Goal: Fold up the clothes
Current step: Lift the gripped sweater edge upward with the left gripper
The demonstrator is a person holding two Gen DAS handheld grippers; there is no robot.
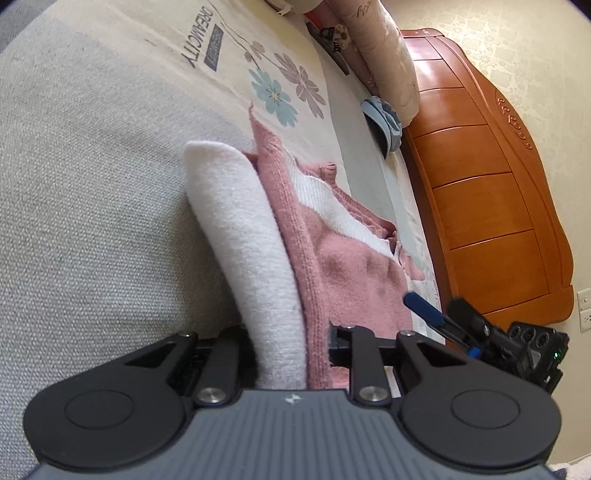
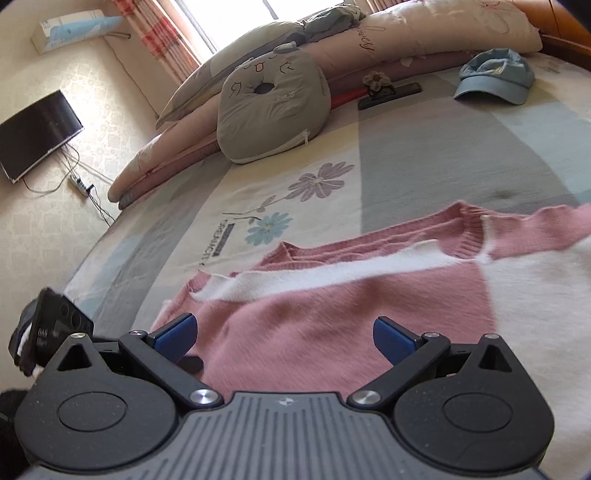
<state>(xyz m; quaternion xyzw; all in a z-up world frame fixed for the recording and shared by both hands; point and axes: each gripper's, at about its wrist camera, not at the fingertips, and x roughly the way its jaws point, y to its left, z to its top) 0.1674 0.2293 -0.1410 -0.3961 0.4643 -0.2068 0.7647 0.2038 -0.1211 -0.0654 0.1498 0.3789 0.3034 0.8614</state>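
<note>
A: Location of the garment?

B: The pink-and-white sweater point(image 2: 332, 314) lies on the bed point(image 2: 424, 155), partly folded. In the left wrist view a white folded edge point(image 1: 251, 236) stands up beside the pink knit.

A: Left tool status?

B: The left tool point(image 1: 291, 354) is closed on the sweater; pink and white fabric fills the gap between its linkage arms, and its fingertips are hidden by the cloth.

A: Right tool status?

B: The right tool point(image 2: 284, 334) stands open over the pink panel, blue pads point(image 2: 175, 332) well apart, nothing clamped between them. It also appears at the right edge of the left wrist view.

A: Other items on the bed?

B: A grey cat cushion point(image 2: 273, 110), a blue cap point(image 2: 495, 75) and rolled bedding point(image 2: 424, 33) lie beyond the sweater, well apart from it.
</note>
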